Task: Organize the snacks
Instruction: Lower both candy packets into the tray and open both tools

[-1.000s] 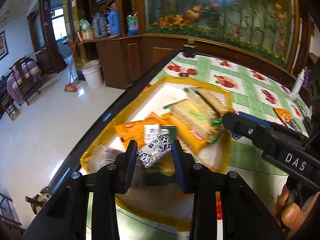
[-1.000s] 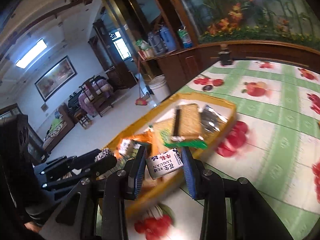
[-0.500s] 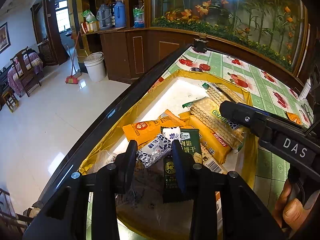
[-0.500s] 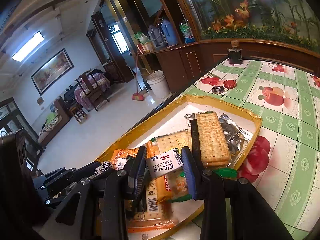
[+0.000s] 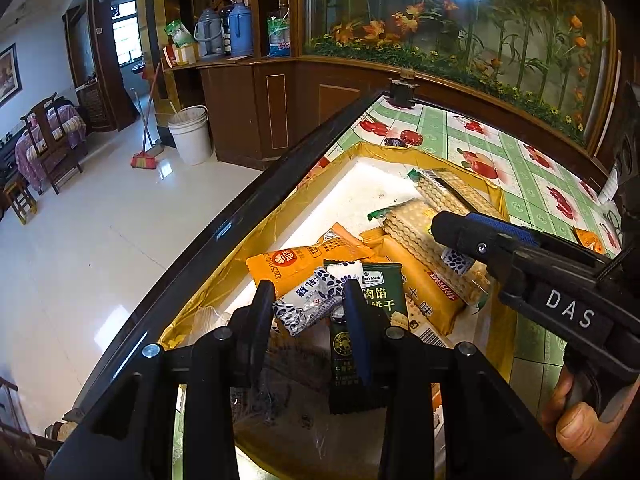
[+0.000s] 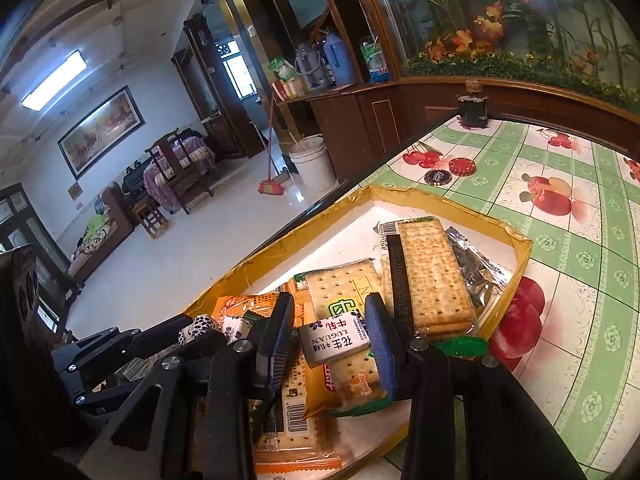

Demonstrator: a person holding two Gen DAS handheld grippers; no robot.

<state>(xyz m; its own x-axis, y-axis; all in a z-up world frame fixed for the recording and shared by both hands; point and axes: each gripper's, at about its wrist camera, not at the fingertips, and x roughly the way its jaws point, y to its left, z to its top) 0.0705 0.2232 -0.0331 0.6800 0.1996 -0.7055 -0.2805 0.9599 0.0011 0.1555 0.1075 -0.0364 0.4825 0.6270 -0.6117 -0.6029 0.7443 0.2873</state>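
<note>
A shallow yellow-rimmed tray [image 5: 280, 216] [image 6: 516, 236] holds several snacks: an orange packet [image 5: 296, 260], a dark green packet [image 5: 380, 292] and clear packs of crackers [image 6: 432, 272]. My left gripper [image 5: 308, 292] hangs low over the tray's near end, shut on a white candy with dark blue spots [image 5: 310, 300]. My right gripper [image 6: 330, 320] is over the cracker packs, and a white wrapped candy with Chinese print [image 6: 334, 338] sits tilted between its blue pads. Its jaws are opening, and the candy still touches the pads. The right gripper [image 5: 444, 226] also shows in the left view, a hand behind it.
The tray lies by the dark table edge [image 5: 240, 220], with shiny floor below on the left. A green fruit-print cloth [image 6: 580, 240] covers the table. Two bottle caps [image 6: 460, 166] and a dark jar [image 6: 472, 108] stand beyond the tray. An orange packet [image 5: 588, 240] lies on the cloth.
Both grippers have come in over the tray and a little lower, each still carrying its candy. The candy in the right jaws now sits slightly lower and more tilted.
</note>
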